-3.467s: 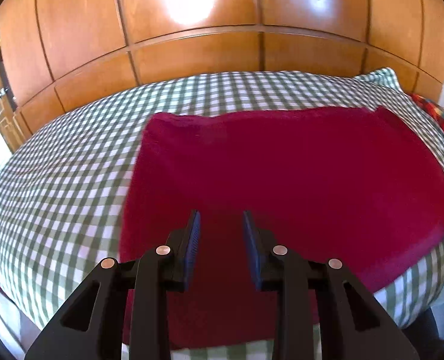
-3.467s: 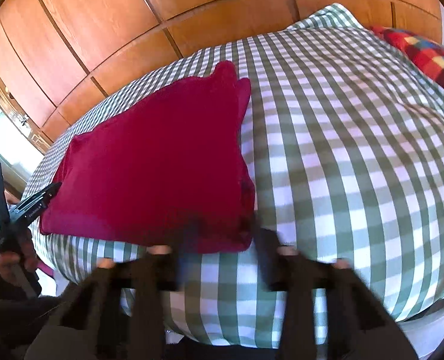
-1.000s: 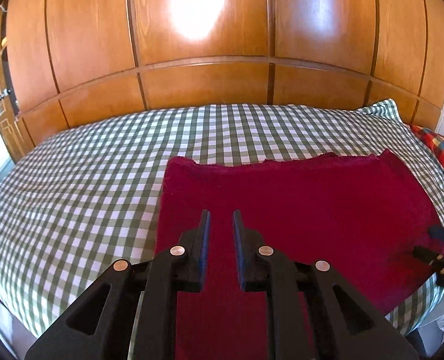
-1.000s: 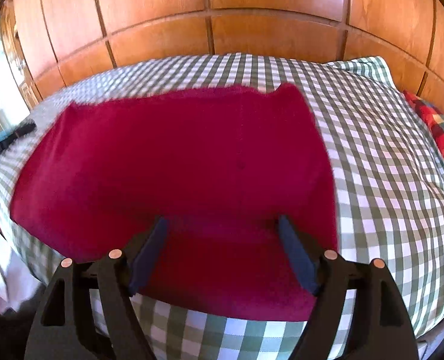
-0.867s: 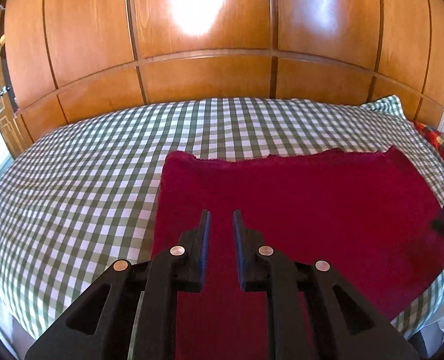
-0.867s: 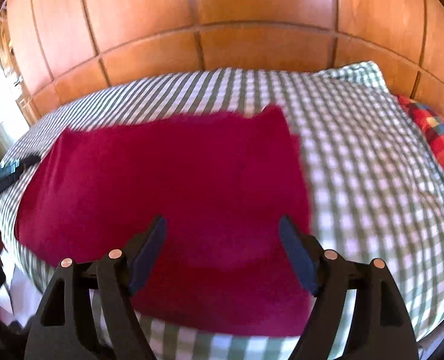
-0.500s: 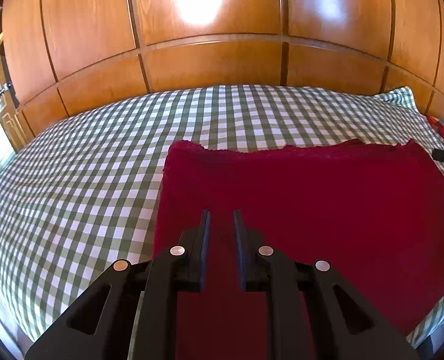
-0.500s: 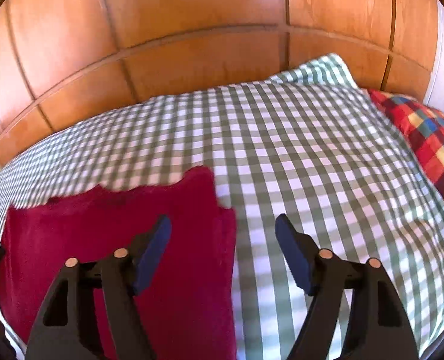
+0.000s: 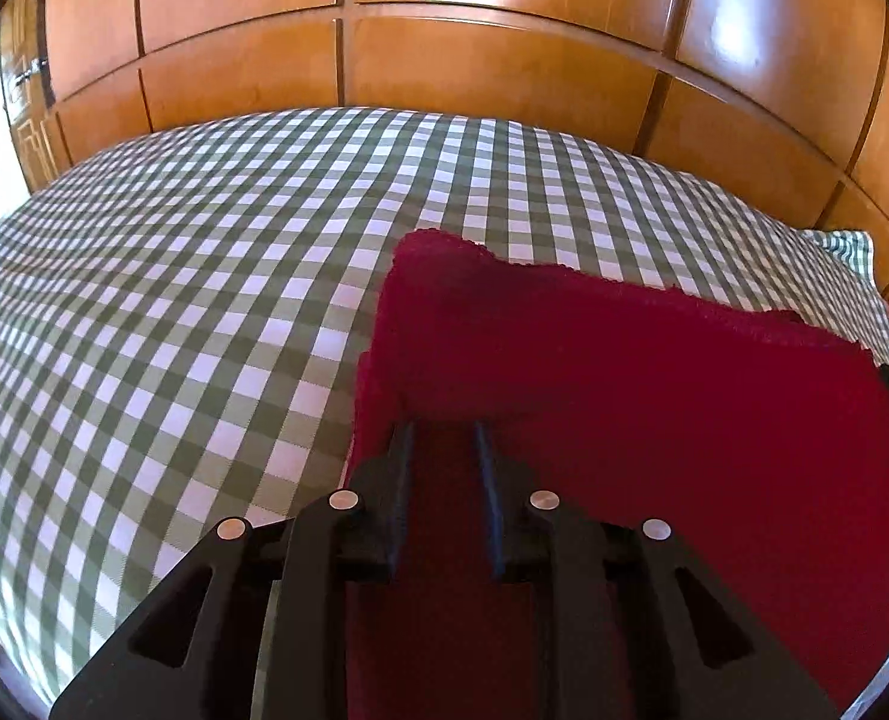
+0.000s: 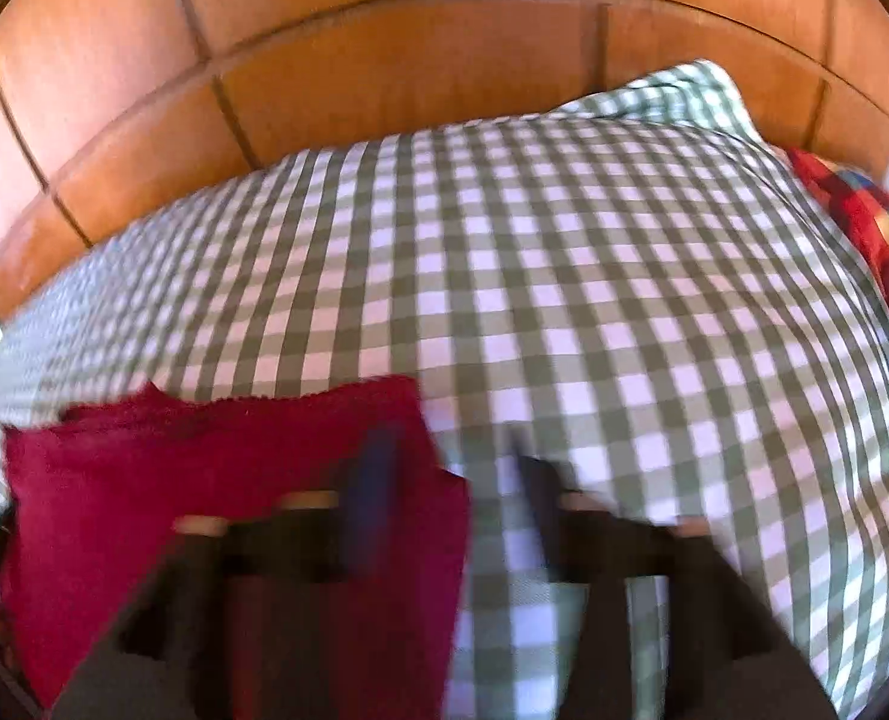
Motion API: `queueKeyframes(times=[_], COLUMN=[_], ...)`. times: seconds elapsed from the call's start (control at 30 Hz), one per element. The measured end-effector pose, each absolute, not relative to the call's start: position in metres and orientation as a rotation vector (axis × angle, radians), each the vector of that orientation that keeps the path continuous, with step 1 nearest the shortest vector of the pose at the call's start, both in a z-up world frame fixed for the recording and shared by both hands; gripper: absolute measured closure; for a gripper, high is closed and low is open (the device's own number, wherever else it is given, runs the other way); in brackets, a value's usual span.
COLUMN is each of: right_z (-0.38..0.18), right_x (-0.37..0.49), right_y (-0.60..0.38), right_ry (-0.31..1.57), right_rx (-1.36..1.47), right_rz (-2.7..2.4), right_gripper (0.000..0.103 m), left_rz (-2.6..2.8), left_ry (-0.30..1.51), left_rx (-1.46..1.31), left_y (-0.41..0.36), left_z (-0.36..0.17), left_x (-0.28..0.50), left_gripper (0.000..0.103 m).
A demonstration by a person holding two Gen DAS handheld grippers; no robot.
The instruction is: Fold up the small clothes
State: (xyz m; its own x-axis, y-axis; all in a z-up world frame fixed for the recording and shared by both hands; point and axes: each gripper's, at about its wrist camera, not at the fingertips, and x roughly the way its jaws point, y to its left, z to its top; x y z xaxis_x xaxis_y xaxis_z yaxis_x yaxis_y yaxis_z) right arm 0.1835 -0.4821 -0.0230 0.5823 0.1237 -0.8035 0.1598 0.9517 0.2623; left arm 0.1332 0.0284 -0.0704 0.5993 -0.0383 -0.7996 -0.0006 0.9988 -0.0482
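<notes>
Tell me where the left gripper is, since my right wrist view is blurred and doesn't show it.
Observer: The left gripper hangs over the red cloth near its left edge, jaws narrow but opening, nothing pinched.
Operator: Does the cloth lie flat there?
Observer: No, a folded-over layer ends right at the fingertips.
Operator: What lies left of that edge?
Observer: Checked bedsheet, running back to the wooden panels.
</notes>
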Motion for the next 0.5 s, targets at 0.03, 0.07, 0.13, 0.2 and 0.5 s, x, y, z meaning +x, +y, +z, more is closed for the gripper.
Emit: queueKeyframes(times=[0.03, 0.07, 0.13, 0.2, 0.5], right_z=[-0.023, -0.024, -0.029, -0.036, -0.054], right_x=[0.177, 0.167, 0.153, 0.137, 0.081], right_y=[-0.490, -0.498, -0.513, -0.526, -0.498], right_ry=[0.954, 0.958, 0.974, 0.984, 1.037], right_rx=[0.351, 0.381, 0.472, 0.584, 0.767], right_rz=[-0.018, -0.005, 0.039, 0.088, 0.432], right_gripper=[0.030, 0.029, 0.028, 0.026, 0.027], left_rz=[-0.024, -0.024, -0.023, -0.025, -0.021], left_ry=[0.921, 0.915, 0.909, 0.910, 0.861], left_rx=[-0.036, -0.027, -0.026, -0.034, -0.098], left_y=[0.028, 0.027, 0.026, 0.027, 0.030], left_z=[-0.071, -0.071, -0.072, -0.071, -0.043], left_x=[0.132, 0.131, 0.131, 0.131, 0.101], left_gripper=[0.083, 0.083, 0.083, 0.083, 0.083])
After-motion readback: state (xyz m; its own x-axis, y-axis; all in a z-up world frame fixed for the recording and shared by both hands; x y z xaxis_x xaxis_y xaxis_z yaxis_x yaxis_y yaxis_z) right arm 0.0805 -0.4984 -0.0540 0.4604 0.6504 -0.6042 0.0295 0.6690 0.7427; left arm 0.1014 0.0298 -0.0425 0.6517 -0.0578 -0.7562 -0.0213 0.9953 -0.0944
